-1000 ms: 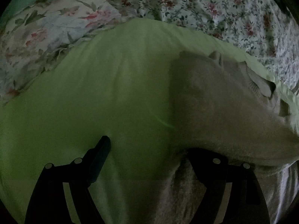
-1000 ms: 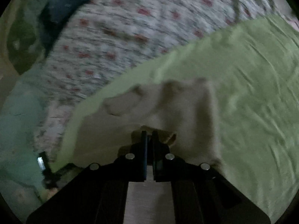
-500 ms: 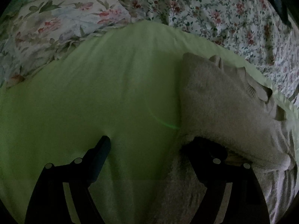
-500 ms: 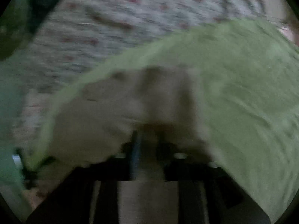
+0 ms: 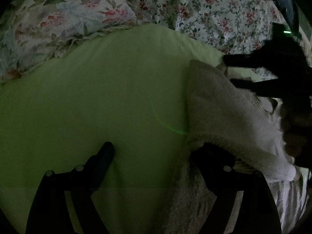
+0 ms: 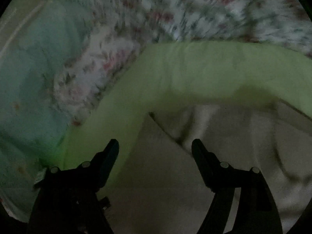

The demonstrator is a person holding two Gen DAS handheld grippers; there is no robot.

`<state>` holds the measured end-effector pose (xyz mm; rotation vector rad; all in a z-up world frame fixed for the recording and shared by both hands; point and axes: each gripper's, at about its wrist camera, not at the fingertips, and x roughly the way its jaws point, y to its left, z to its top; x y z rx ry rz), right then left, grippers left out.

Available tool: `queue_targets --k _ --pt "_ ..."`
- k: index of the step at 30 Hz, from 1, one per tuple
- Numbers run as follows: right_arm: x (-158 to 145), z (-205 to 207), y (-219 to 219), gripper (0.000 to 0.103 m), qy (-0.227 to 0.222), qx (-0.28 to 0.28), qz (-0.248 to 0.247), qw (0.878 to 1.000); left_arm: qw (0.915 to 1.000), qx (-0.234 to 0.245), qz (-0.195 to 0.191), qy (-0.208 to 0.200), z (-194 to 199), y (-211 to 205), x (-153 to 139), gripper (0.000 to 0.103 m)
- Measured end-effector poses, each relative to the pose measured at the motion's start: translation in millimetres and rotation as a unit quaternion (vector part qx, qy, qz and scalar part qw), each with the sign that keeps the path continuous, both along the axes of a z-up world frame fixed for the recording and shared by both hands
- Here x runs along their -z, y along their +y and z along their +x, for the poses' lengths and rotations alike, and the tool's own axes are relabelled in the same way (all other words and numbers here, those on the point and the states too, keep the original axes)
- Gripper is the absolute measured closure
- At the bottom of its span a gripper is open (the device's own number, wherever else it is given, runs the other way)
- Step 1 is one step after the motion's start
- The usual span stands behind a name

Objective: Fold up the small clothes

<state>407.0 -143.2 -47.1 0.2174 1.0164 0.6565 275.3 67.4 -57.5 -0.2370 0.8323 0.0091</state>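
A beige knitted garment [image 5: 224, 113] lies partly folded on a light green cloth [image 5: 107, 97]. It also shows in the right wrist view [image 6: 224, 156]. My left gripper [image 5: 159, 154] is open; its right finger [image 5: 214, 161] sits under a folded edge of the garment and its left finger [image 5: 105, 154] rests over the green cloth. My right gripper [image 6: 155, 148] is open and empty, hovering over the garment's left edge. In the left wrist view it shows as a dark shape [image 5: 273, 68] over the garment's far end.
A floral bedsheet [image 5: 214, 9] and a floral pillow [image 5: 58, 19] lie beyond the green cloth. A pale teal blanket [image 6: 35, 78] lies to the left in the right wrist view. The green cloth [image 6: 195, 74] stretches wide beyond the garment.
My right gripper was shut on the garment's edge, carried it across, and has now opened and let go. The left gripper has stayed open with its right finger under the fold.
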Motion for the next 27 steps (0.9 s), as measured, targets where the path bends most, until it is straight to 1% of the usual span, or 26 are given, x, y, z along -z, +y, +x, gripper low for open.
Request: queue_targets --k 1,2,4,5,6,7,8,10,11,12,15,18,20,23,25,27 --pt "8 10 7 0.025 0.021 -0.016 0.002 1.000 1.0000 -0.001 -0.001 -0.003 -1 0 1 0.018" --pt "18 17 17 0.024 0.046 -0.043 0.014 0.998 1.0000 -0.001 -0.002 -0.006 -1 0 1 0.018" --pt "29 26 32 0.024 0.067 -0.083 0.043 0.993 1.0000 -0.001 -0.003 -0.009 -1 -1 2 0.018" --pt "33 27 40 0.024 0.071 -0.094 0.056 0.991 0.9999 0.000 -0.005 -0.010 -2 -1 2 0.018" --pt "35 32 46 0.024 0.066 -0.090 0.060 0.992 0.9999 0.000 -0.010 -0.012 -2 0 3 0.018" --pt "36 37 49 0.024 0.056 -0.077 0.077 0.992 0.9998 0.001 -0.014 -0.013 -2 1 3 0.018" --pt "37 40 48 0.024 0.053 -0.068 0.106 0.991 0.9997 0.003 -0.020 -0.015 -3 2 3 0.018" --pt "35 42 36 0.024 0.044 -0.027 0.168 0.984 0.9991 0.008 -0.038 -0.019 -4 6 3 0.018" --pt "31 42 30 0.024 0.036 -0.013 0.186 0.982 0.9988 0.012 -0.042 -0.022 -5 7 2 0.018" --pt "26 37 20 0.024 0.024 0.006 0.192 0.981 0.9986 0.017 -0.044 -0.026 -7 8 1 0.018" --pt "2 10 -16 0.024 -0.017 0.056 0.149 0.987 0.9969 0.041 -0.054 -0.041 -16 8 -8 0.018" --pt "-14 -31 -76 0.025 -0.038 0.114 0.106 0.987 0.9963 0.050 -0.055 -0.043 -21 9 -16 0.018" --pt "-17 -58 -117 0.026 -0.043 0.153 0.079 0.984 0.9968 0.053 -0.045 -0.039 -19 8 -20 0.018" --pt "-15 -106 -182 0.030 -0.042 0.222 0.034 0.973 0.9981 0.053 -0.026 -0.018 -7 4 -23 0.018" --pt "-12 -132 -210 0.031 -0.039 0.252 0.014 0.967 0.9983 0.054 -0.018 -0.010 7 3 -25 0.018" --pt "-7 -157 -238 0.031 -0.030 0.269 -0.008 0.963 0.9984 0.056 -0.005 -0.005 20 1 -25 0.018"
